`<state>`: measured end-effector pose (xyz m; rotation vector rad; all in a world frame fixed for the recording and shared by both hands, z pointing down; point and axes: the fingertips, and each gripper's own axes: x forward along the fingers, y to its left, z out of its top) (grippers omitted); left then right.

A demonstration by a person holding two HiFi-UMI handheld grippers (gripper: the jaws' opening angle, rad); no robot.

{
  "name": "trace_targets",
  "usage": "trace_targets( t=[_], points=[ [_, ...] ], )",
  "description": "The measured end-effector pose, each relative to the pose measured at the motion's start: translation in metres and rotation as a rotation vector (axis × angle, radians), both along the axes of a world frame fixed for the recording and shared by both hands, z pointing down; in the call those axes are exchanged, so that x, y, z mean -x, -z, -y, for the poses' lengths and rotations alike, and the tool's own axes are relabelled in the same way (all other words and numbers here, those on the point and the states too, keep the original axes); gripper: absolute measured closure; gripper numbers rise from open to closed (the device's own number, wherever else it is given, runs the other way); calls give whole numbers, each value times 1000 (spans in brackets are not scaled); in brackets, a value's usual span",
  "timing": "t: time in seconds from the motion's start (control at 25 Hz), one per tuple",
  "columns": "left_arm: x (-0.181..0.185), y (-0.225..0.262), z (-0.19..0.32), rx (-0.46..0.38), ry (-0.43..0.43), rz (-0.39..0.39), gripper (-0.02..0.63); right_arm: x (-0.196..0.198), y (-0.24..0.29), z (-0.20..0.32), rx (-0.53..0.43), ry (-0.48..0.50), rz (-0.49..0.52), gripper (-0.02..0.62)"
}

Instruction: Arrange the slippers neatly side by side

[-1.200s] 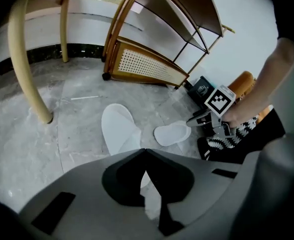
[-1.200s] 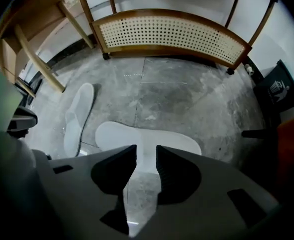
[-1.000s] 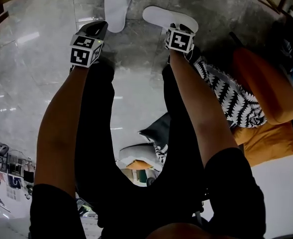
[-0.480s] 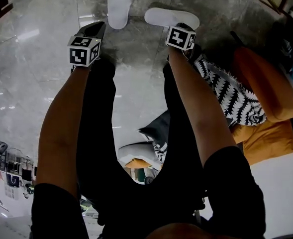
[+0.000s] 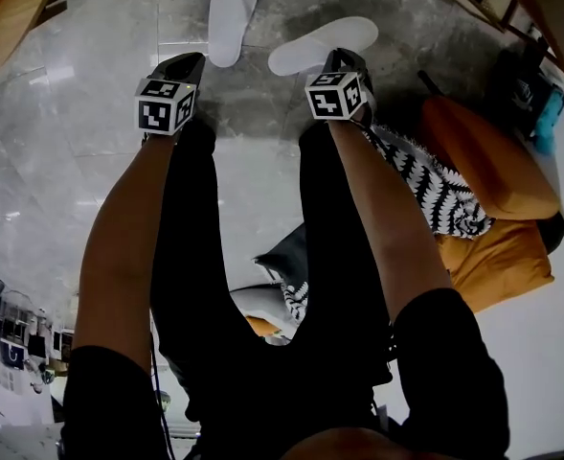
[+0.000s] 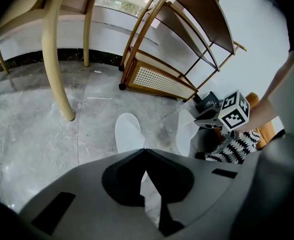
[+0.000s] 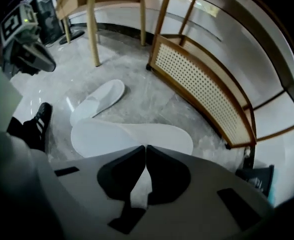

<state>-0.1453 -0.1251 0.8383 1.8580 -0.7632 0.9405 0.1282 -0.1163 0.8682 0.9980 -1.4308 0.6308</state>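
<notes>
Two flat white slippers lie on the grey marble floor. The left slipper (image 5: 232, 17) (image 6: 129, 134) (image 7: 97, 101) points away from me. The right slipper (image 5: 322, 44) (image 6: 186, 134) (image 7: 132, 134) lies crosswise, angled toward the left one. My right gripper (image 5: 344, 62) (image 7: 145, 146) sits at the near edge of the right slipper, jaws shut on its thin rim. My left gripper (image 5: 191, 62) (image 6: 145, 150) hovers just short of the left slipper's heel, shut, holding nothing.
A wooden shelf rack with a cane panel (image 6: 159, 79) (image 7: 201, 84) stands behind the slippers. Wooden furniture legs (image 6: 57, 59) rise at the left. An orange cushion (image 5: 492, 161) and a black-and-white patterned cloth (image 5: 425, 180) lie at my right. A black shoe (image 7: 37, 124) is near the slippers.
The right slipper has turned on the floor under the right gripper, its right end swinging away from me. The left gripper has stayed by the left slipper's heel.
</notes>
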Motion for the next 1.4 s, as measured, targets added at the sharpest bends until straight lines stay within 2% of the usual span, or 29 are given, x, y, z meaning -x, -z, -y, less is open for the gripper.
trace_targets(
  t=[0.2, 0.36, 0.52, 0.8, 0.96, 1.16, 1.4],
  points=[
    [-11, 10, 6, -13, 19, -6, 591, 19, 21, 28, -75, 271, 13, 558],
    [-18, 3, 2, -7, 13, -19, 591, 43, 15, 31, -98, 480, 16, 558],
    [-21, -9, -6, 5, -6, -27, 591, 62, -5, 28, -99, 619, 10, 558],
    [-8, -34, -23, 12, -47, -22, 591, 89, -41, 29, -90, 721, -9, 558],
    [7, -45, -21, 5, -5, -20, 589, 106, -57, 33, -102, 764, -4, 558],
    [20, -54, -23, 5, 17, -18, 591, 116, -76, 32, -97, 748, -3, 558],
    [22, -56, -17, -7, 53, -43, 591, 123, -93, 19, -87, 786, -2, 558]
  ],
)
